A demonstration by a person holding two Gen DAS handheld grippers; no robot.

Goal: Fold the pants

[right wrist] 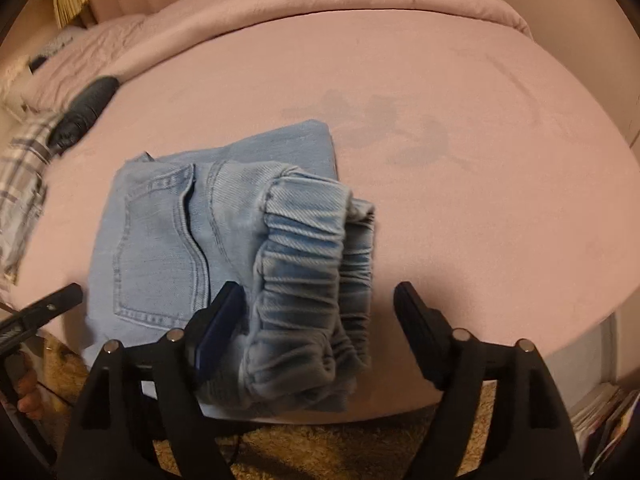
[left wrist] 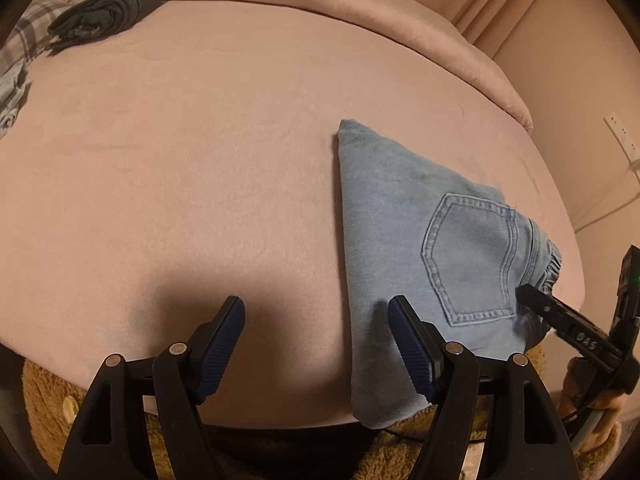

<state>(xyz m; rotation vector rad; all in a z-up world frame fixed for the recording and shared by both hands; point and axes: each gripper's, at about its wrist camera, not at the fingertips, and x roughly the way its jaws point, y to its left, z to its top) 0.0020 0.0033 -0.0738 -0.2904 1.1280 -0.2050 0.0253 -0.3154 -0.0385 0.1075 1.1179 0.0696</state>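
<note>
The light blue denim pants (left wrist: pixel 432 256) lie folded in a compact bundle near the front edge of the pink bed (left wrist: pixel 180 160), back pocket up. In the right wrist view the pants (right wrist: pixel 192 232) show their elastic waistband bunched at the front. My left gripper (left wrist: pixel 316 312) is open and empty, its right finger over the left edge of the pants. My right gripper (right wrist: pixel 320 300) is open, with the waistband lying between its fingers; its finger (left wrist: pixel 560 316) shows in the left wrist view at the waistband.
A dark folded garment (left wrist: pixel 108 8) and plaid cloth (left wrist: pixel 24 36) lie at the far left of the bed. A rolled pink duvet (left wrist: pixel 360 12) runs along the back. Brown fuzzy rug (left wrist: pixel 48 408) lies below the bed's front edge.
</note>
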